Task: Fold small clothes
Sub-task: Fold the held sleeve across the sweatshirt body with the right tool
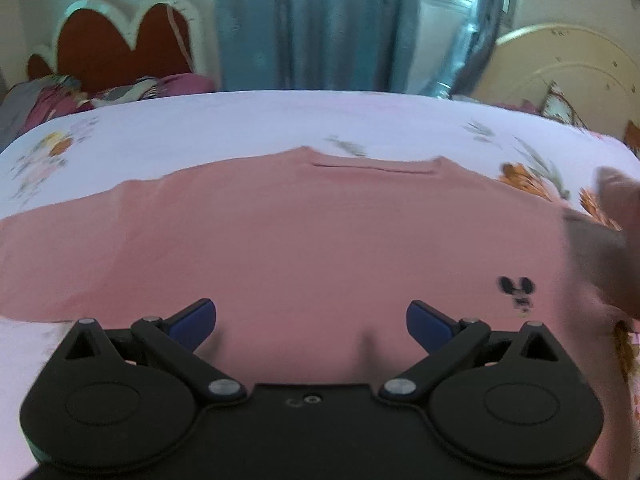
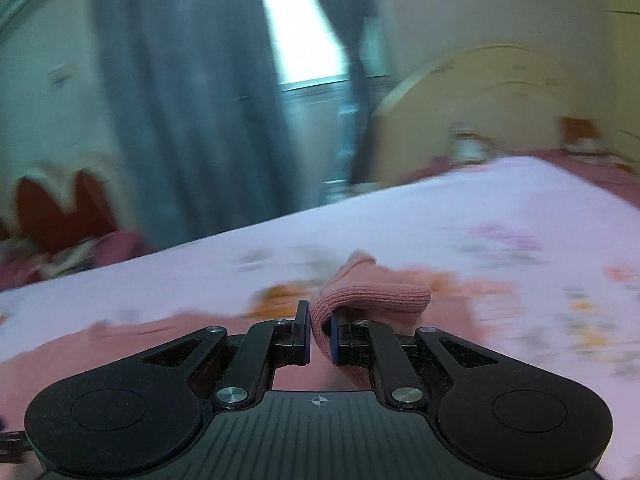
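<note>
Two claws share the work on one garment. Right gripper (image 2: 320, 334), black with blue pads, is clamped on the ribbed cuff (image 2: 372, 294) of a dusty-pink knit sweater (image 1: 300, 240); the cuff bulges out just beyond the pads, lifted off the cloth below it, and the blur of the right wrist view suggests a sleeve in transit. Left gripper (image 1: 311, 326) stands with its jaws wide apart and nothing between them, poised over the sweater's near hem. The sweater itself lies spread flat on a pale pink floral bedsheet (image 1: 200, 128), neckline (image 1: 374, 168) at the far edge, a small black mouse-head motif (image 1: 516, 290) toward its right side; at the sweater's right margin a blurred pink form, probably the raised sleeve, crosses the left wrist view. Beyond the sweater stand blue-grey curtains (image 1: 316, 24), with a red heart-shaped headboard (image 1: 124, 46) to their left. Step in hand, by judgement: the first sleeve fold, the right sleeve being carried inward across the body. The next move calls for laying that cuff flat on the sweater's chest, releasing it, and keeping the body from dragging; the free left claw could pin the hem or take the opposite sleeve.
</note>
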The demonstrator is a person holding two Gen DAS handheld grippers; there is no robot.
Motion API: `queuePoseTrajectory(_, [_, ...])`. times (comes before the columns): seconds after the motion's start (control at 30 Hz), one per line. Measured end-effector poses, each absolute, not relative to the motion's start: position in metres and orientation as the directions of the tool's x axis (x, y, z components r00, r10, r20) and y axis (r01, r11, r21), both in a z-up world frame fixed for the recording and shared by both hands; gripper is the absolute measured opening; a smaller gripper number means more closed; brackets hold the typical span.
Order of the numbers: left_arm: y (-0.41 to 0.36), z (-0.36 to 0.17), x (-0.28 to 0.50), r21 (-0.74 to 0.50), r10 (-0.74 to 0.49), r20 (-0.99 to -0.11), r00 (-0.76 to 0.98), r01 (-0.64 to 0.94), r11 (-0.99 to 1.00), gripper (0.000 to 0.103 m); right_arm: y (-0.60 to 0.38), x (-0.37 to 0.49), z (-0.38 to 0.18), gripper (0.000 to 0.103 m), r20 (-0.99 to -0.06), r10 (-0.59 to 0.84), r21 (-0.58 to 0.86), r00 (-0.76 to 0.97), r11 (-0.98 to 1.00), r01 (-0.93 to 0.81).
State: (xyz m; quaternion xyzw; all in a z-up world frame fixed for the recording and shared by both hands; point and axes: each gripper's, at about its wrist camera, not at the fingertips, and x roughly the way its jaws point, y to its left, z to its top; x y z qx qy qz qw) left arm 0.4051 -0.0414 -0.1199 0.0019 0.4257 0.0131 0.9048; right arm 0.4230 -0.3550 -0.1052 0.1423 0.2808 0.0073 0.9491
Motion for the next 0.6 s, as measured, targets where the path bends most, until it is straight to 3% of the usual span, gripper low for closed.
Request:
queuePoseTrajectory(0.2, [0.021, -0.111, 0.394, -0.012, 0.035, -0.741, 0.670, -0.065, 0.998, 0.101, -0.226, 0.443, -0.133, 0.008, -0.580, 0.290, 0.313, 0.761, 0.942, -0.121])
queuePoseTrajectory(0.37, [0.039, -0.113, 0.394, -0.013, 0.017, -0.741, 0.671, -0.040, 0.999, 0.101, -0.166, 0.444, -0.153, 0.009, -0.643, 0.336, 0.300, 0.688, 0.937, -0.177])
queuePoseTrajectory(0.4, [0.040, -0.114, 0.394, -0.023, 0.002, -0.745, 0.668, -0.029, 0.999, 0.101, -0.164, 0.444, -0.155, 0.015, -0.650, 0.343, 0.303, 0.678, 0.935, -0.183])
queuePoseTrajectory(0.47, [0.040, -0.116, 0.397, -0.044, -0.027, -0.748, 0.663, -0.009, 0.999, 0.101, -0.164, 0.441, -0.154, 0.046, -0.645, 0.363, 0.321, 0.672, 0.927, -0.193])
queuePoseTrajectory(0.5, [0.038, -0.117, 0.398, -0.056, -0.046, -0.749, 0.661, 0.006, 0.998, 0.101, -0.170, 0.438, -0.150, 0.067, -0.636, 0.360, 0.319, 0.683, 0.928, -0.192])
queuePoseTrajectory(0.6, [0.026, -0.121, 0.403, -0.084, -0.098, -0.751, 0.653, 0.054, 0.995, 0.101, -0.186, 0.425, -0.138, 0.069, -0.615, 0.325, 0.279, 0.719, 0.942, -0.187])
